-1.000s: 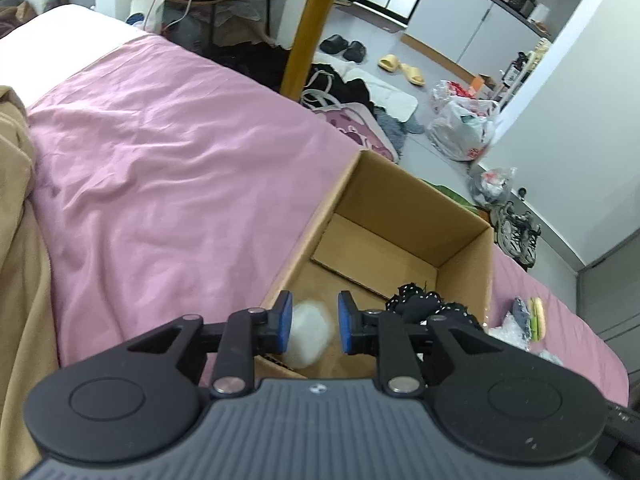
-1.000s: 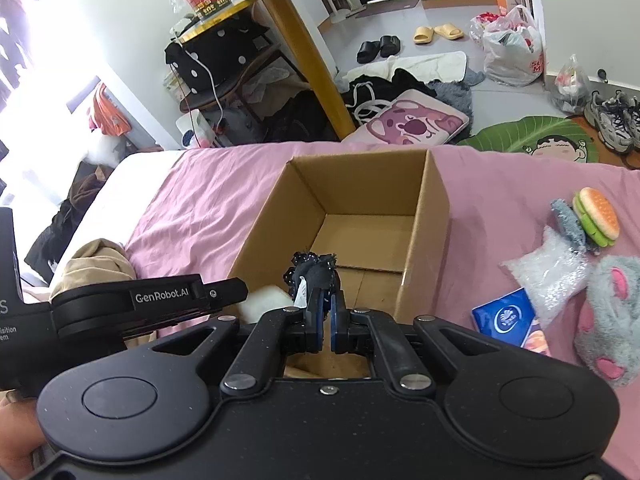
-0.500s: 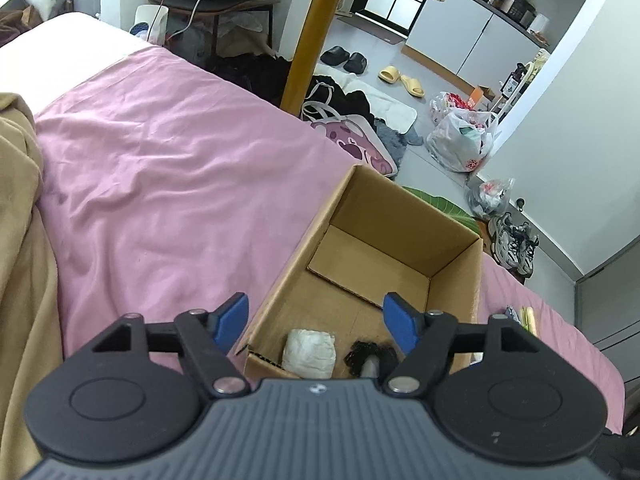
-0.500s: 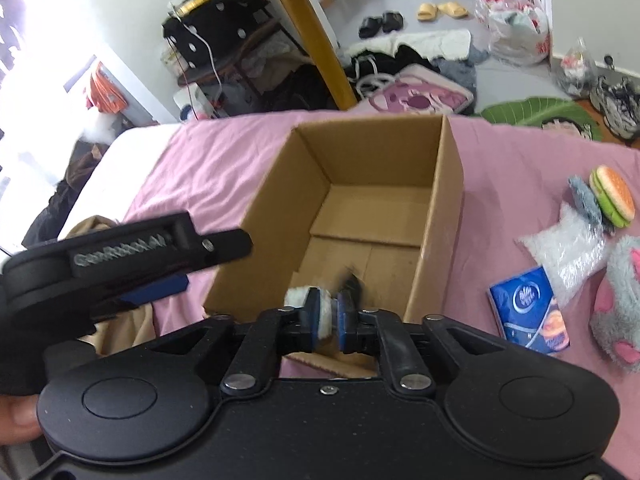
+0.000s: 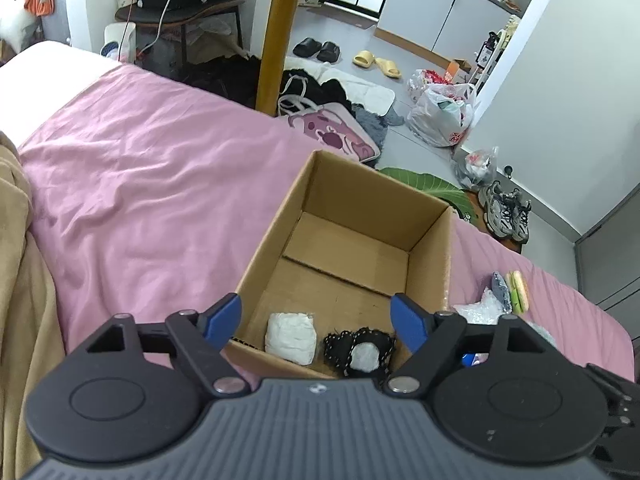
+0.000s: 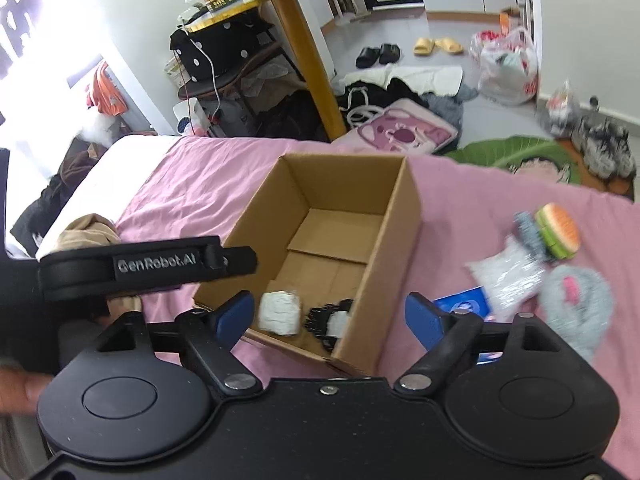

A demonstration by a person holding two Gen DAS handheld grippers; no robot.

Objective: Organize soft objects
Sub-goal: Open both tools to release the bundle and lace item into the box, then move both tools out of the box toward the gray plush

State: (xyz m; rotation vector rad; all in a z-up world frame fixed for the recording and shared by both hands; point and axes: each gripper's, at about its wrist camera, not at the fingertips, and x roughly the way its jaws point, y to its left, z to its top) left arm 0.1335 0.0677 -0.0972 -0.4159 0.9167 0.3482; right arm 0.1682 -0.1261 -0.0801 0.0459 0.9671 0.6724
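Observation:
An open cardboard box stands on the pink bedsheet. On its floor at the near end lie a white soft bundle and a black mesh item with a white centre. My left gripper hovers open above the box's near edge, nothing between its blue pads. My right gripper is open too, above the same near corner. To the right of the box lie a burger toy, a clear plastic bag, a blue tissue pack and a grey plush.
A tan blanket is heaped at the bed's left. The left gripper's body and a hand show in the right wrist view. Beyond the bed are a yellow table leg, bags, shoes and clothes on the floor.
Both grippers have opened and pulled back. The white bundle left the left gripper and the black mesh item left the right gripper; both now lie in the box.

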